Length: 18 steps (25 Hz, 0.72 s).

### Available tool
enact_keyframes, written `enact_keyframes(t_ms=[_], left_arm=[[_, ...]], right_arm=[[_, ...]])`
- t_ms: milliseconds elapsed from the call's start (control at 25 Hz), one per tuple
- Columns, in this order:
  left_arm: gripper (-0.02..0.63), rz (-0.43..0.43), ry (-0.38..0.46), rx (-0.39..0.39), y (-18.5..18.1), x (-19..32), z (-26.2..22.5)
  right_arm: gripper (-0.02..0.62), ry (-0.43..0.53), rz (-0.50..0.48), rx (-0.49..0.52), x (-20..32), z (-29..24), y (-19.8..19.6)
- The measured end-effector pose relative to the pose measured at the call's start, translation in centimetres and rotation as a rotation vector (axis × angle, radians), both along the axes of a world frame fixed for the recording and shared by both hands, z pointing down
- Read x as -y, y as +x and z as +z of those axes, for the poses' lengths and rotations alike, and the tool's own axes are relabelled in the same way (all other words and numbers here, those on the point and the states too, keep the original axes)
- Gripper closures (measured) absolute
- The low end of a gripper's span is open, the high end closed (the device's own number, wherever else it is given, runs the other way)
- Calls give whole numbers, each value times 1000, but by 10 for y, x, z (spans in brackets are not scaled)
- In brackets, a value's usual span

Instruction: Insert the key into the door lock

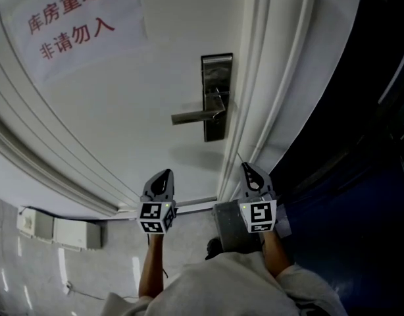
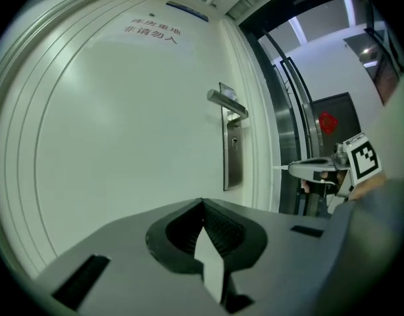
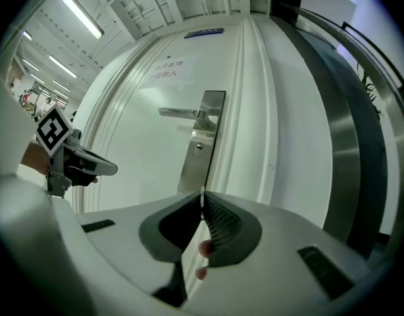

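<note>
Grey floor (image 1: 31,285), wall box (image 1: 57,231), ceiling strip lights (image 3: 80,13).

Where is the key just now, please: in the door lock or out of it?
Out: the key juts from the shut right gripper, clear of the keyhole under the lever handle.

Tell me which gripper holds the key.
The right gripper: a thin key sticks out of its shut jaws. The left gripper is shut with nothing between its jaws.
</note>
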<state>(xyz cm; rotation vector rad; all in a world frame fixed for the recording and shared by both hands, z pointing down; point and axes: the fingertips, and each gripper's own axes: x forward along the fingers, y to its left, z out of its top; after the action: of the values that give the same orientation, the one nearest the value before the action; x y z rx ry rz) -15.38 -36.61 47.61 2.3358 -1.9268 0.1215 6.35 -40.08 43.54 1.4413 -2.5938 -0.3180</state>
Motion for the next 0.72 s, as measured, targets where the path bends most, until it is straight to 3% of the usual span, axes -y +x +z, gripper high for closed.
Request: enact_keyframes(t_ms=[360, 720], left_arm=[[589, -33, 12, 23, 0, 60, -5], [589, -44, -15, 23, -10, 57, 8]], right_arm=[[566, 6, -73, -11, 58, 1, -16], [566, -20, -73, -22, 66, 15, -21]])
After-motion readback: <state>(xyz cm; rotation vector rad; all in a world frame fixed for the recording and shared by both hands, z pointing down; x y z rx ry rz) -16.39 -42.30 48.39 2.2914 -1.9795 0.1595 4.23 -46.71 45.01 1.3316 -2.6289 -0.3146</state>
